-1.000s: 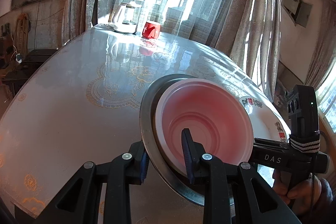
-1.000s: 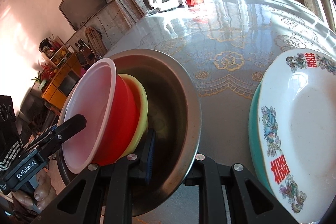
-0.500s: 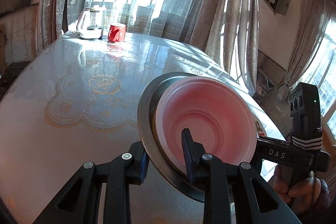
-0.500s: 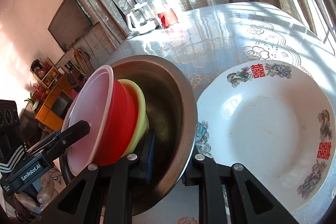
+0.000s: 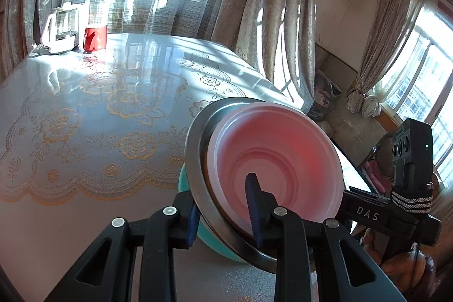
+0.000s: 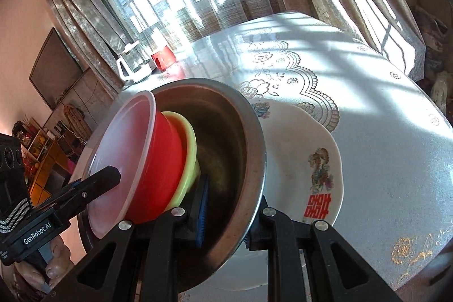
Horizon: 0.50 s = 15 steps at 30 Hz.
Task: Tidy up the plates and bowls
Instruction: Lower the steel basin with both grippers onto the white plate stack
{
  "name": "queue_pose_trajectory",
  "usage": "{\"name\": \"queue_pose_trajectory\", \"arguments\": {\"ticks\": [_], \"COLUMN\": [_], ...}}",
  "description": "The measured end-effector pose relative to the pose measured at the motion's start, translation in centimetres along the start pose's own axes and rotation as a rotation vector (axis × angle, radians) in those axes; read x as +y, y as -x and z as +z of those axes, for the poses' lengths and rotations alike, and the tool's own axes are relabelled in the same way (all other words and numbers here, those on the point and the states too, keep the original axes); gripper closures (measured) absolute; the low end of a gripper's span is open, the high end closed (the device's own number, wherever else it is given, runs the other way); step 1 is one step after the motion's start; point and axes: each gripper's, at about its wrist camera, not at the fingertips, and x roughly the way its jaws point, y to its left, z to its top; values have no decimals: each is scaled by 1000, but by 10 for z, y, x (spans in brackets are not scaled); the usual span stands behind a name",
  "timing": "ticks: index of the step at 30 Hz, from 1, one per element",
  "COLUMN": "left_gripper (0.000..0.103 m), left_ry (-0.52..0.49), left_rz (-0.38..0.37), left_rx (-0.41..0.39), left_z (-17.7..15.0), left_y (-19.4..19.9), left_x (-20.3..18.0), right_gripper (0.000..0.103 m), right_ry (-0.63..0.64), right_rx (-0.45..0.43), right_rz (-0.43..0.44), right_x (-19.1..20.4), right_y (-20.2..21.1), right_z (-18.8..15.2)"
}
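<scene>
- Left gripper (image 5: 223, 212) clamping the near rim of the steel bowl (image 5: 195, 177), lower centre of the left wrist view, one blue pad outside the rim and the other inside against the pink bowl (image 5: 283, 157).
- Right gripper (image 6: 226, 212) gripping the same steel bowl's (image 6: 226, 132) rim at the bottom centre of the right wrist view, jaws narrow, one pad inside the bowl and the other outside, behind the wall.
- Nesting inside the steel bowl, tilted toward the left of the frame: the pink bowl (image 6: 119, 160) with red walls, and a yellow bowl (image 6: 190, 152) beneath it.
- Sitting to the right of the steel bowl in the right wrist view: a white plate (image 6: 300, 160) with red characters and floral prints, partly hidden behind the bowl's edge.
- Peeking out under the steel bowl at lower centre of the left wrist view: a teal dish (image 5: 211, 242); unclear whether touching.
- Spreading across both views: a table (image 5: 85, 132) under a lace-patterned cloth.
- Standing at upper left of the left wrist view: a white kettle (image 5: 61, 31) just beside a red cup (image 5: 94, 37).
- Showing at lower right of the left wrist view: a hand (image 5: 402, 265) under the other gripper's handle.
</scene>
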Motion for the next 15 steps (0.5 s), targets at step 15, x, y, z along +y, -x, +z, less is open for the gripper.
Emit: {"name": "queue_pose_trajectory", "arguments": {"ticks": [15], "left_gripper": [73], "left_ry": [18], "left_rz": [0], "left_rx": [93], "left_z": [-8], "left_y": [-38], "left_x": [-3], "right_gripper": [84], "right_ry": [-54], "right_rx": [39], "right_rz": [-75], "right_x": [-27], "right_y": [-23], "right_z": [0]}}
